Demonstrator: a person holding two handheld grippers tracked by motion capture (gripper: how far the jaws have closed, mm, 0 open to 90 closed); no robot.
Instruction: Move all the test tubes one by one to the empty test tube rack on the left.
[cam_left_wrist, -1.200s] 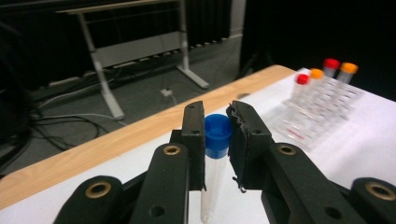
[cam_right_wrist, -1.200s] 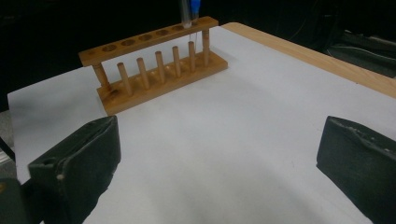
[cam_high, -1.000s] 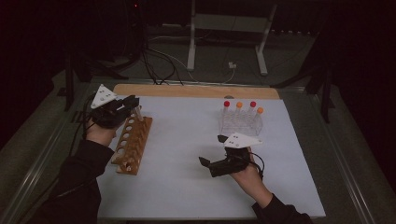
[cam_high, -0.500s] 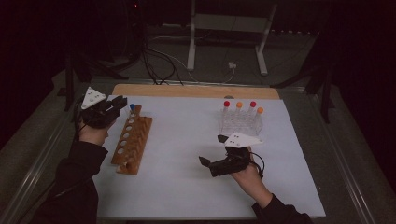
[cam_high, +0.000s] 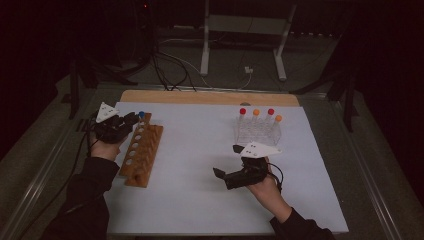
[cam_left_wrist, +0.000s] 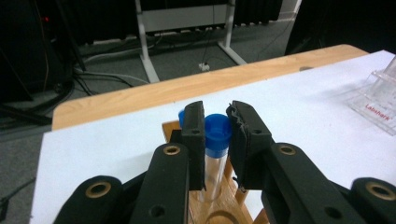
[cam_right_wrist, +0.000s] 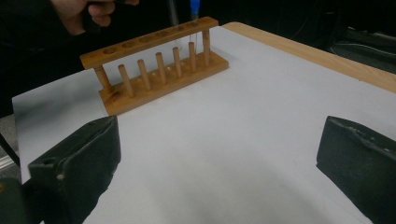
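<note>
Clear blue-capped tube (cam_left_wrist: 215, 140), pinched by left claw (cam_left_wrist: 216, 122), round-holed wooden rack (cam_high: 141, 150)

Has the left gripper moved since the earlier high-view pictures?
Yes. The left gripper, shut on a blue-capped tube, has shifted toward the table's left edge and now sits at the far end of the wooden rack, no longer over it.

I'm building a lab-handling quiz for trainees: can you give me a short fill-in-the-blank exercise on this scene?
1. The left gripper is shut on a clear tube with a ____ cap.
2. That tube stands over the ____ rack.
3. The right gripper has its jaws ____.
4. The clear plastic rack holds ____ capped tubes.

Missing: blue; wooden; open; four
</note>
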